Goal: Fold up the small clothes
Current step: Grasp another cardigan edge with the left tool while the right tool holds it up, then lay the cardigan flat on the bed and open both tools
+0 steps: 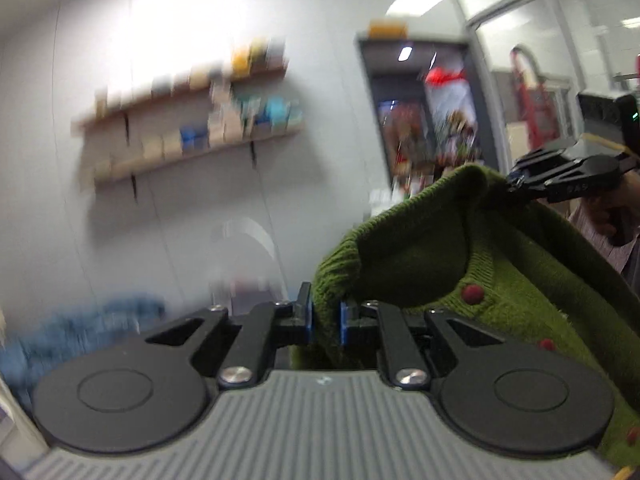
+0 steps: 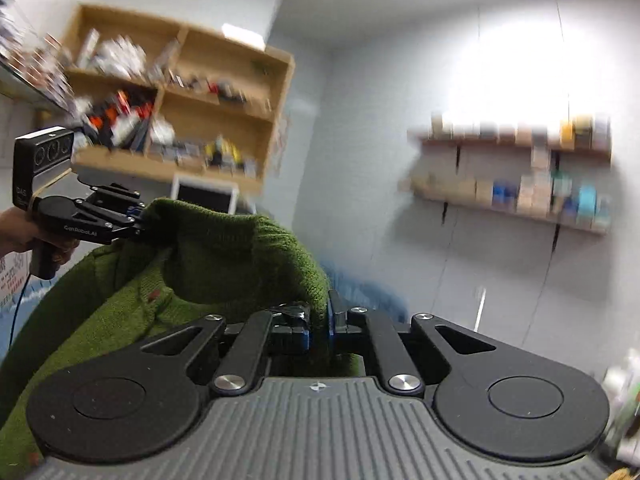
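Green knitted garment (image 1: pixel 500 280), held in the air: in the left wrist view the left hand-held gripper (image 1: pixel 326 318) pinches only a ribbed edge, which may slip under tension; in the right wrist view the right hand-held gripper (image 2: pixel 318 330) pinches an equally thin edge.

One green sweater, two grippers, shelves on the walls

A single green knitted sweater (image 1: pixel 500 280) hangs in the air with two grippers on it, the left gripper (image 1: pixel 326 318) and the right gripper (image 2: pixel 318 330), one at each end. Four red buttons (image 1: pixel 472 294) show on its front from the left wrist view. Two long wooden wall shelves (image 1: pixel 192 160) carry blurred boxes I cannot count. One wooden cabinet (image 2: pixel 180 92) shows four open compartments. One blue cloth (image 1: pixel 80 332) lies below.
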`<state>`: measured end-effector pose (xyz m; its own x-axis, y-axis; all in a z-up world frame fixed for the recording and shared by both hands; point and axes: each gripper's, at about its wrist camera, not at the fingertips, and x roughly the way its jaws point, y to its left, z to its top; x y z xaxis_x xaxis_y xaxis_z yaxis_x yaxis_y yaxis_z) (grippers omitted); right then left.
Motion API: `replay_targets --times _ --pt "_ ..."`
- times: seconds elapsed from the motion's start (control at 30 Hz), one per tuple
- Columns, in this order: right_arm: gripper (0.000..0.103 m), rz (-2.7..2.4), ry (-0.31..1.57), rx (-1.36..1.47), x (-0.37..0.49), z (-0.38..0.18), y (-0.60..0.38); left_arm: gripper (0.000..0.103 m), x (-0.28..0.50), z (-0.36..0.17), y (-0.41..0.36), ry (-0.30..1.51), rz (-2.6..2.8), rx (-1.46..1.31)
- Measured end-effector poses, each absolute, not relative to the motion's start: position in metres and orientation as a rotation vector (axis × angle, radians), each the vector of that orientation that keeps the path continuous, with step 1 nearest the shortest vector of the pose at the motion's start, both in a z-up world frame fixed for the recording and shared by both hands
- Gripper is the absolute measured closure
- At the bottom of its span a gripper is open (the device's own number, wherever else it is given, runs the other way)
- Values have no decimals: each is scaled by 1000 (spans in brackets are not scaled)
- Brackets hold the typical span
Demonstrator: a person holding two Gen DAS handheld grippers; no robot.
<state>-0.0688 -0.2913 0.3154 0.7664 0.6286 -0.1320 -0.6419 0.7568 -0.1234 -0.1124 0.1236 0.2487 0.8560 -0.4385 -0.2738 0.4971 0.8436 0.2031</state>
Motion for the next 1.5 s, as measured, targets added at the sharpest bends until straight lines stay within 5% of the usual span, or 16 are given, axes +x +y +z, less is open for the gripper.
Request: replay_targets --times 0.27,0.33,0.4,0.47,0.6,1.0,1.07,1.33,1.5 --pt "88 519 627 -201 135 73 -197 86 68 -9 122 694 -304 155" --pt "84 426 725 -229 166 16 -178 71 86 -54 124 794 -259 121" --pt "61 332 793 -221 180 -19 -170 54 92 -86 131 860 -229 101" --pt "37 315 800 -230 179 -38 -171 44 85 -102 144 877 -189 76" --pt "18 331 790 -254 156 -51 -193 25 44 -110 179 891 -128 4" --pt "15 203 963 -14 7 -60 -264 19 -133 -120 194 1048 -25 -151" --pt "15 195 999 48 -4 -64 -266 22 -141 -130 184 1065 -40 -133" --pt "15 164 1019 177 -25 -74 -269 98 -146 -143 195 1075 76 -222" --pt "15 137 1018 186 -29 -78 -278 98 -144 -117 238 989 165 -193"
